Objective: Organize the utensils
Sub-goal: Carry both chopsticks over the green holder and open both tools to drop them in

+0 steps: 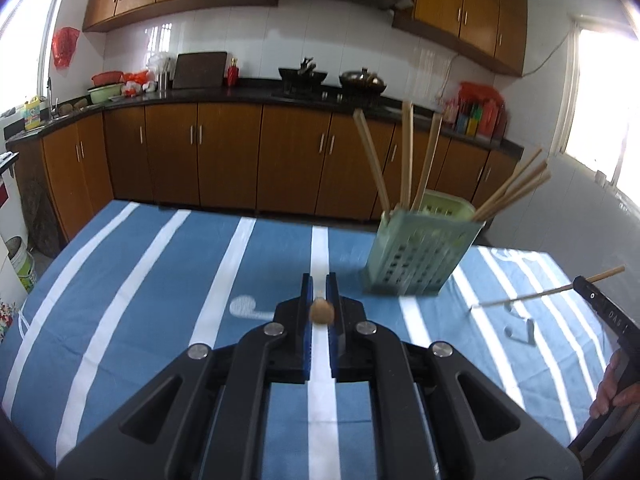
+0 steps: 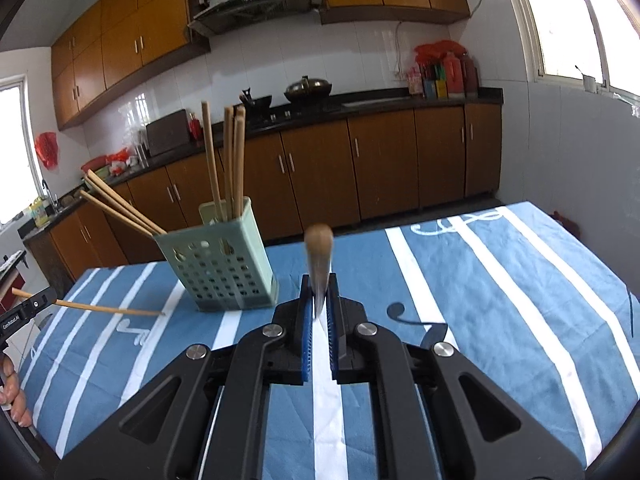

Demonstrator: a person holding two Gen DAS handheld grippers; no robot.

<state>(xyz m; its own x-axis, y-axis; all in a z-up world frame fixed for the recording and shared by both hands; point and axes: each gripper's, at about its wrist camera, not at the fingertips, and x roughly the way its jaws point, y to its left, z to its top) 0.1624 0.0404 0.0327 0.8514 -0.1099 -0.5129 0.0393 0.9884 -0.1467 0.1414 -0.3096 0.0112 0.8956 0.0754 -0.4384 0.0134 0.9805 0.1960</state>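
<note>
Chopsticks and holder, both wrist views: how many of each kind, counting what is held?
Chopsticks in holder: 6
Held chopsticks: 2, one in left gripper, one in right gripper
Green holder: 1
Total: 9

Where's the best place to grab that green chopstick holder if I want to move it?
Probably pinch the green holder by its thin top rim from above, on the front wall between the leaning chopsticks and the upright chopsticks. Its boxy body looks too wide for the jaws.

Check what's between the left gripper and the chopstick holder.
Only the left gripper's own chopstick, tip short of the holder, above bare tablecloth; right wrist view.
</note>
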